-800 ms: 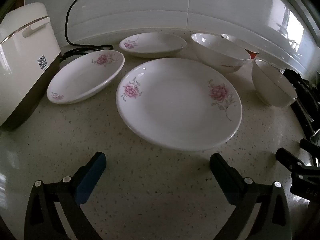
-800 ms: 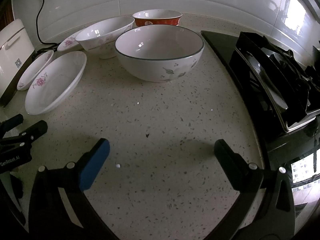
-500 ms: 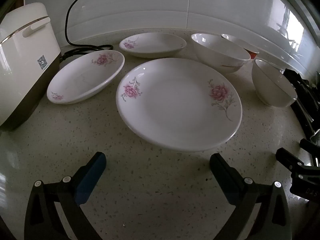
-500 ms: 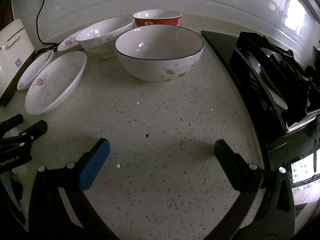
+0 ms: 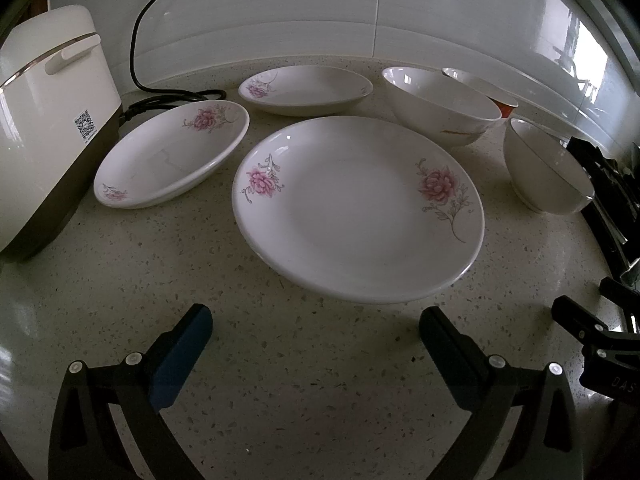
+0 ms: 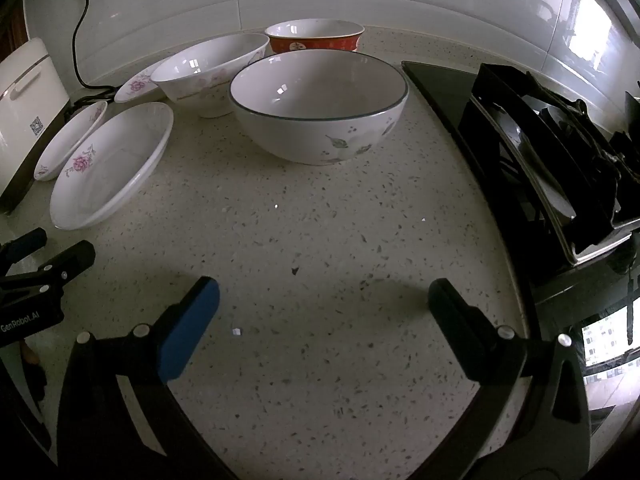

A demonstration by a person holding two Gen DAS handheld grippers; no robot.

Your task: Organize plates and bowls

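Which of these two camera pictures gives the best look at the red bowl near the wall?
The right wrist view. There the red bowl with a white inside faces the camera, with its rim and patterned side visible behind the large white bowl with a dark rim. In the left wrist view only a sliver of it peeks from behind a white bowl.

Floral plates (image 5: 356, 212) and bowls (image 6: 320, 104) sit apart, unstacked, upright.

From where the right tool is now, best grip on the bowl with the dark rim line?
Take the dark-rimmed bowl by its near rim, one finger inside and one outside the wall, coming from the front and above. It stands upright and open-mouthed, apparently too wide to span, and the counter in front is bare. The right tool is open and empty. The red bowl and flowered bowl crowd its far and left sides.
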